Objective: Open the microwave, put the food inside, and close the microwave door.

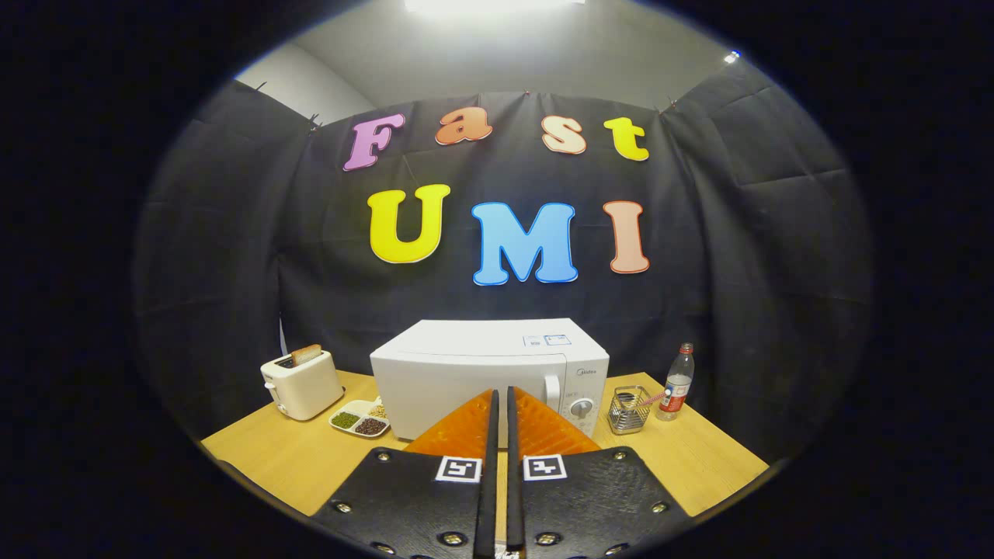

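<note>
Before the shut microwave point(489, 373), gripper point(501, 404) level, fingers together.

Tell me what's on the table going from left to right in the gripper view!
Toaster with bread in it → snack tray → microwave, door shut → wire basket → bottle. The tongs are closed on nothing, pointing at the microwave.
</note>
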A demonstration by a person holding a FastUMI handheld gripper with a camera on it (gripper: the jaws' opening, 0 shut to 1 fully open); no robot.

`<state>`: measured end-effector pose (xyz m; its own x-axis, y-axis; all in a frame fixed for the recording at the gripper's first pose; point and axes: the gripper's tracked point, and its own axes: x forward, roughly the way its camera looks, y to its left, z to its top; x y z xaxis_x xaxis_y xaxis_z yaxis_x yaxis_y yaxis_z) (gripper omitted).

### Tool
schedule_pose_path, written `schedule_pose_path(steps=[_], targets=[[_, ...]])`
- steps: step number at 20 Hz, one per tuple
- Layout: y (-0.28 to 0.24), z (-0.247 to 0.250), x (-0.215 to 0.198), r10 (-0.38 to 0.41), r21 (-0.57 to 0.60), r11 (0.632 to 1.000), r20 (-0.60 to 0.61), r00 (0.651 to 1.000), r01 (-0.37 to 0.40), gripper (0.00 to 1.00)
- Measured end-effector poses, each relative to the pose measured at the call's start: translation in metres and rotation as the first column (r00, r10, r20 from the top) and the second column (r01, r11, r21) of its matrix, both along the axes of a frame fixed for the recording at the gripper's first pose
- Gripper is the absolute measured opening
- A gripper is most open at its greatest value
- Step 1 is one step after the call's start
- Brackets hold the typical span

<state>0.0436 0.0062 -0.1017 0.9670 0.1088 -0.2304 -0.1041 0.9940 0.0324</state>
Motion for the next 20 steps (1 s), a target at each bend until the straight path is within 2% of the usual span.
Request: schedule_pose_path(steps=[5, 11, 14, 18, 20], targets=[[-0.005, 0.01, -0.043, -0.006, -0.006, 1.0, 0.032, 0.999, 0.006, 0.06], [-0.011, 0.016, -0.073, -0.015, 0.003, 1.0, 0.061, 0.998, 0.015, 0.05], [-0.008, 0.017, -0.08, -0.008, 0.021, 1.0, 0.059, 0.998, 0.007, 0.33], [-0.005, 0.023, -0.083, -0.005, 0.03, 1.0, 0.087, 0.996, 0.002, 0.97], [0.0, 0.019, -0.086, 0.016, 0.022, 1.0, 0.078, 0.997, -0.018, 0.97]])
